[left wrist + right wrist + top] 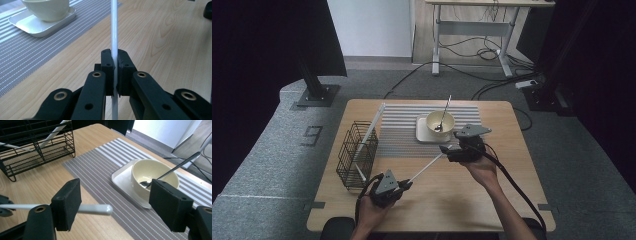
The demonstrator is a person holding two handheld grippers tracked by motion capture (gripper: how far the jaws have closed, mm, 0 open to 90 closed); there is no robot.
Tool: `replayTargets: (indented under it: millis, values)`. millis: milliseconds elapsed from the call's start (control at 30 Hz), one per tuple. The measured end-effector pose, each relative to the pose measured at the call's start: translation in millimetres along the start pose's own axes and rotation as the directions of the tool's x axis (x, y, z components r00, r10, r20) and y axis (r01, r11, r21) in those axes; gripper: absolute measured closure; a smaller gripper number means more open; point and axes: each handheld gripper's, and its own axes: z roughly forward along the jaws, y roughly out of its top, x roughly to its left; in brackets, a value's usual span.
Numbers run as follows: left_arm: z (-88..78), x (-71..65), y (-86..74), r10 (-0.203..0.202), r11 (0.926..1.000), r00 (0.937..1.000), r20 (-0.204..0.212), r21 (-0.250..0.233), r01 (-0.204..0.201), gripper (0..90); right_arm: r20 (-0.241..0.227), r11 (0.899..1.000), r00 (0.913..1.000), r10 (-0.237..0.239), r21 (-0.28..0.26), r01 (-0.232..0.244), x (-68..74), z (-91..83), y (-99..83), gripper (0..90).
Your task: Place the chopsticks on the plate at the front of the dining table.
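My left gripper (405, 185) is shut on a thin white stick (427, 167) near the table's front left. In the left gripper view the stick (114, 37) runs straight up from between the closed pads, and my left gripper (115, 65) clamps it near its lower end. The stick slants up and to the right to my right gripper (446, 150). In the right gripper view the stick's rounded tip (96, 209) lies between the open jaws, close to the left pad (67, 202) and apart from the right one. My right gripper (117, 200) presses on nothing.
A cream bowl (440, 121) with a metal spoon (445, 111) stands on a white square plate (422, 134) on a striped grey placemat (402, 135). A black wire basket (357, 155) at the left holds more white sticks (373, 125). Bare wood lies along the front and right.
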Motion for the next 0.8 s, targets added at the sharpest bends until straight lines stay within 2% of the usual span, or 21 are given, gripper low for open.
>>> replayTargets:
  millis: [67,200,400,500,800]
  values:
    - [0.1,0.2,-0.1,-0.001,1.0000,1.0000,-0.003,0.002,0.001,85.5,0.000,1.000,1.0000,-0.002,-0.002,0.002,0.7,-0.7,-0.2,24.9]
    - [-0.8,3.1,-1.2,-0.017,0.9998,0.9998,-0.010,0.007,0.017,85.5,-0.024,1.000,0.9997,-0.004,-0.020,0.003,1.2,-6.9,1.0,17.0]
    - [0.1,5.6,-2.6,-0.029,0.9994,0.9995,-0.015,0.017,0.029,85.5,-0.062,0.999,0.9976,0.030,-0.009,-0.031,-1.7,-13.7,-7.5,9.8]
    - [1.4,5.9,-3.1,-0.034,0.9991,0.9993,-0.018,0.026,0.035,85.5,-0.043,1.000,0.9986,0.031,-0.001,-0.031,-2.8,-16.8,-15.7,1.5]
    - [5.6,6.9,-4.2,-0.044,0.9977,0.9988,-0.020,0.051,0.045,85.5,0.000,0.998,0.9986,0.053,-0.020,-0.053,-10.9,-35.6,-38.8,0.0]
